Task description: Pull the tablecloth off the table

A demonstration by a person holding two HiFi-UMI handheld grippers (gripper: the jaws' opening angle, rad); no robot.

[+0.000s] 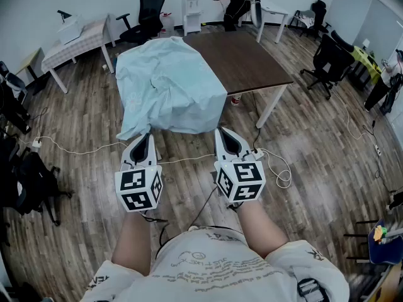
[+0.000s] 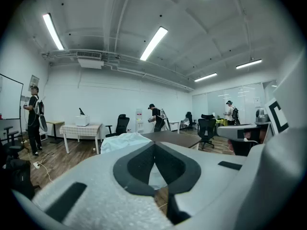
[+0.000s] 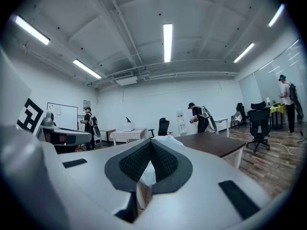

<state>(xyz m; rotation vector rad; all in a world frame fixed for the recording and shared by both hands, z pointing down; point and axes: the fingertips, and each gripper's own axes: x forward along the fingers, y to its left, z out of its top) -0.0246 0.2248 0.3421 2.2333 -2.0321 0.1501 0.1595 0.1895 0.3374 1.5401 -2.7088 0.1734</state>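
Upper centre of frame: tablecloth (image 1: 167, 87) hangs over near edge of surface (image 1: 252, 58), long axis up-frame; left tongs (image 1: 145, 140), right tongs (image 1: 225, 137) closed, empty, just below hem, about equally near.

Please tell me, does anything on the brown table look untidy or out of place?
Yes. The light blue tablecloth lies crumpled and bunched on the left part of the table, hanging over its near edge; the right part is bare.
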